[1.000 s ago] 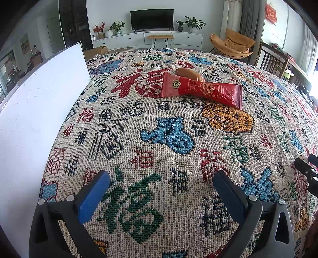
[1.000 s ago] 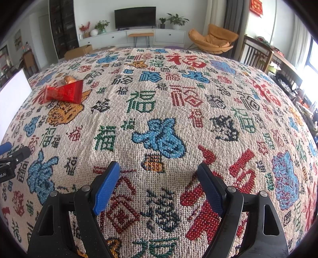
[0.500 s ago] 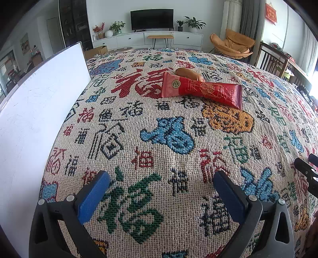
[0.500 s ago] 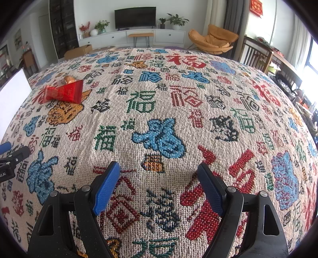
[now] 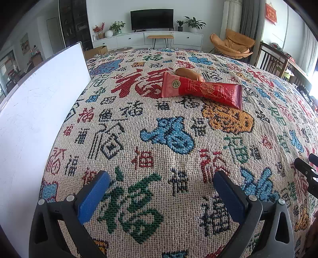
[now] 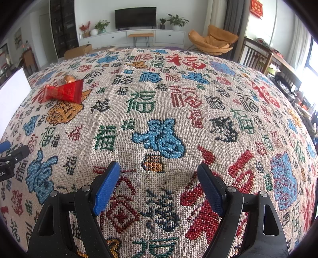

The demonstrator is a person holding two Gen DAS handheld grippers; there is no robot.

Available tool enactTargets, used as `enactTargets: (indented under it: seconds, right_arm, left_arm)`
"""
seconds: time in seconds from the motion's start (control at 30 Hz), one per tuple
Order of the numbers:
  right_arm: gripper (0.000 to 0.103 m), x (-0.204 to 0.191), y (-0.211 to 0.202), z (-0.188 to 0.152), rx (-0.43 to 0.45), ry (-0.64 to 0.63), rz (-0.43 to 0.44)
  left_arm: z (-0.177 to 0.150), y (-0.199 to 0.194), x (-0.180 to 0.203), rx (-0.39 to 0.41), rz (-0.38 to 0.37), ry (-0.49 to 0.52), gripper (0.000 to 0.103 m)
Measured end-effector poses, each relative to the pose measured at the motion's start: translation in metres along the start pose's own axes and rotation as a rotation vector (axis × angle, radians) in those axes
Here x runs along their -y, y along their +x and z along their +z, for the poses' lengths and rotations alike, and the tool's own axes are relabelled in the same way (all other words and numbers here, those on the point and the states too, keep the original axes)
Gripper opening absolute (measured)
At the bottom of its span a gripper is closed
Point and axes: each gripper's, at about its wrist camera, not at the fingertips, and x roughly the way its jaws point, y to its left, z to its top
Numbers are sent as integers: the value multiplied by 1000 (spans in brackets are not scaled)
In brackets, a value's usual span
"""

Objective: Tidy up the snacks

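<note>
The red snack packet (image 5: 202, 90) lies flat on the patterned cloth (image 5: 169, 139) covering the surface, well ahead of your left tongs (image 5: 162, 190), with a brown wrapped snack (image 5: 187, 73) touching its far edge. A white board (image 5: 37, 119) stands at left. Both tongs (left and right (image 6: 159, 182)) gape apart, holding nothing.

Beyond the far edge of the tabletop (image 5: 178, 158), draped in a woven cloth of colored Chinese characters, a white wall carries a dark television (image 5: 152, 19) above a long white media cabinet (image 5: 147, 38) topped with potted plants (image 5: 192, 22). An orange lounge chair (image 5: 231, 44) sits by grey curtains (image 5: 249, 18). Daylight floods from a window (image 6: 310, 67) on the right, past wooden dining chairs (image 6: 256, 56).
</note>
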Motion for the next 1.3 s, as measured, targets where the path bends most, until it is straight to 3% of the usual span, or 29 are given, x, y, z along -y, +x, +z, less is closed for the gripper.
enactTargets:
  seconds: [1.3]
  right_arm:
    - [83,1,1,1,0,2,3]
  left_arm:
    - [0,0,0,0,0,0,103]
